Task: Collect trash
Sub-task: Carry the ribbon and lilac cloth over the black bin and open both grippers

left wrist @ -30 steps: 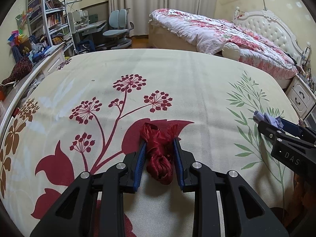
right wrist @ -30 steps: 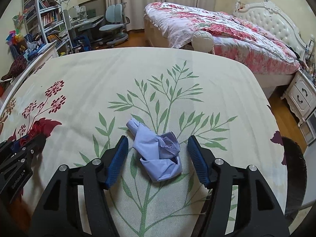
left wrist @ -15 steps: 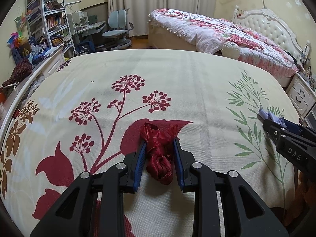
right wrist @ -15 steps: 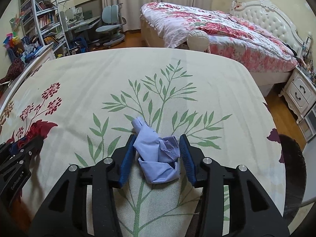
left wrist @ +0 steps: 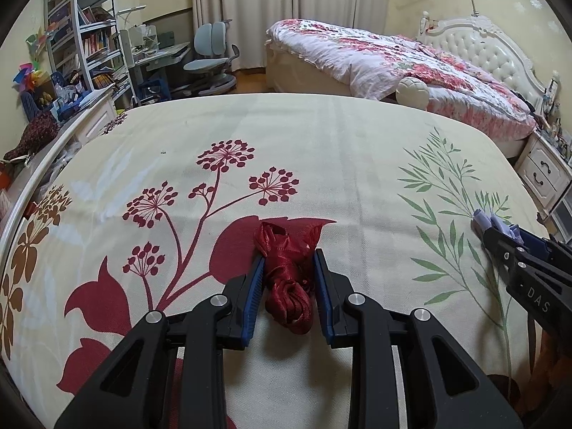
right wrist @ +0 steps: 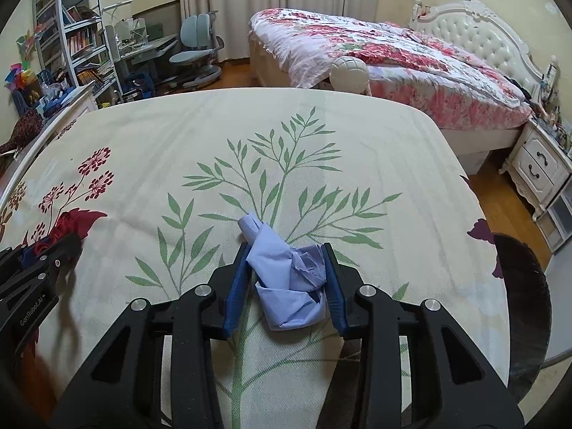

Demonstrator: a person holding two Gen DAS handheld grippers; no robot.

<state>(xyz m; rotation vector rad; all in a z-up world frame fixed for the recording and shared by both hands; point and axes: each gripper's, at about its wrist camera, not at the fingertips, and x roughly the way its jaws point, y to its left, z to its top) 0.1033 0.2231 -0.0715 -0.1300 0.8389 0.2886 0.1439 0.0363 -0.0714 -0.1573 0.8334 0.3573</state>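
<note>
The left tongs (left wrist: 289, 266) are closed on a bundle of red ribbon (left wrist: 287, 279), which lies on the cream floral bedspread (left wrist: 321, 150) over a printed red leaf. At about three o'clock from them, well apart, the right tongs (right wrist: 286, 264) clamp a crumpled pale-blue glove (right wrist: 286, 286) resting on the green branch print. A bed with a pink floral quilt (right wrist: 375, 50) stands at twelve o'clock beyond.

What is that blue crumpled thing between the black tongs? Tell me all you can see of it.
The crumpled pale blue glove-like wad looks thin, soft and matte, folded over itself, with one rolled end pointing away. It lies on the cream leaf-printed bedspread, over the green stem print. The right gripper is shut on it, blue pads pressing both sides. Whether it is lifted cannot be told.
</note>
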